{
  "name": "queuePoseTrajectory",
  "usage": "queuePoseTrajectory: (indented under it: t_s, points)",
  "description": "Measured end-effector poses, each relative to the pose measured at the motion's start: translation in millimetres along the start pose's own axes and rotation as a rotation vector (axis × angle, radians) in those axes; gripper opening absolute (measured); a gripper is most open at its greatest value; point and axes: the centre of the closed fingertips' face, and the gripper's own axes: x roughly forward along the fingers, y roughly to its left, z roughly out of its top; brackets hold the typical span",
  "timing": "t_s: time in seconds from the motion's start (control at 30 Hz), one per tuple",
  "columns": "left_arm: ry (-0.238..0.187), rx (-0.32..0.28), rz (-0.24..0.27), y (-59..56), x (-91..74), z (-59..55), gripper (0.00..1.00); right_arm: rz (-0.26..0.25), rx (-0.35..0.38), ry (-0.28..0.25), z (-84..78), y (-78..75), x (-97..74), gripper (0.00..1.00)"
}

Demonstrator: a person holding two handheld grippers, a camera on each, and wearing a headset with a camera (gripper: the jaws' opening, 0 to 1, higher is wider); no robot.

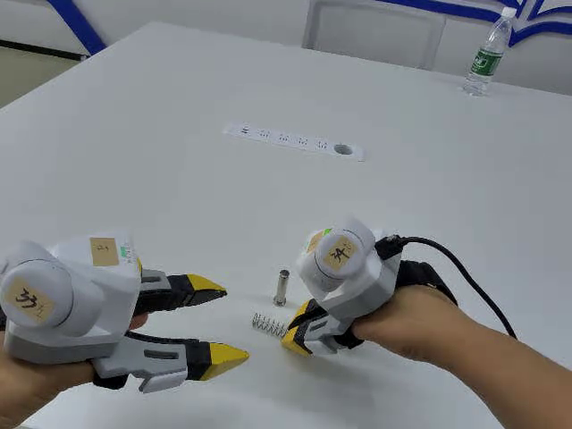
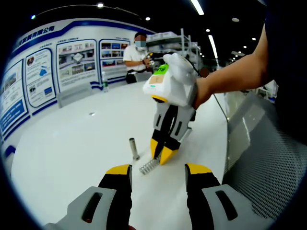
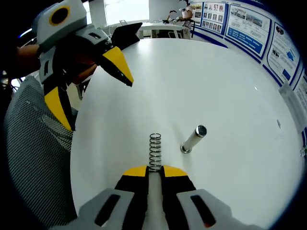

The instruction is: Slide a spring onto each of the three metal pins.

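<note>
While the left gripper (image 1: 234,323) hangs nearest, jaws wide apart and empty, the right gripper (image 1: 292,343) has its yellow tips pinched on one end of the spring (image 1: 265,323), which lies flat on the white table (image 1: 134,134), that end hidden between them. Just beyond, a metal pin (image 1: 282,288) stands upright, clear of the spring; farther off lie a power strip (image 1: 295,142) and a water bottle (image 1: 488,54), contents unclear.
</note>
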Motion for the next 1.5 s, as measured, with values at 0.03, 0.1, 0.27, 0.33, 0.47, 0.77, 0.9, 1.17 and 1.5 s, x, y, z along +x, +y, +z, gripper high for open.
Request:
queuePoseTrajectory:
  t_s: [0.03,0.1,0.27,0.33,0.47,0.77,0.9,1.17,1.5]
  points:
    - [0.000,0.000,-0.001,-0.2,0.1,0.0,0.45,0.001,0.000,0.001,0.1,0.9,-0.9,0.11]
    - [0.001,0.001,-0.004,-0.9,0.7,-0.3,0.45,-0.006,-0.013,-0.005,2.2,2.3,-4.5,0.11]
    - [0.015,0.012,-0.016,-3.2,5.8,-3.4,0.45,0.003,-0.047,-0.005,6.8,10.7,-17.3,0.11]
    - [0.019,0.025,-0.023,-5.5,8.0,-2.5,0.45,0.018,-0.051,-0.007,7.8,15.3,-24.2,0.11]
    - [0.029,0.056,-0.041,-10.9,11.9,-1.9,0.45,0.061,-0.065,0.003,6.8,27.6,-38.6,0.11]
    - [0.024,0.117,-0.101,-28.8,21.0,-0.2,0.38,0.086,-0.155,0.040,4.2,47.1,-65.1,0.11]
    - [0.021,0.145,-0.129,-37.3,23.9,0.1,0.33,0.091,-0.178,0.057,3.9,52.4,-69.5,0.11]
    - [0.014,0.216,-0.167,-48.8,28.0,2.1,0.22,0.101,-0.203,0.069,8.7,60.7,-75.9,0.11]
    - [0.010,0.259,-0.172,-50.2,28.9,2.7,0.12,0.098,-0.212,0.066,13.7,63.8,-83.5,0.11]
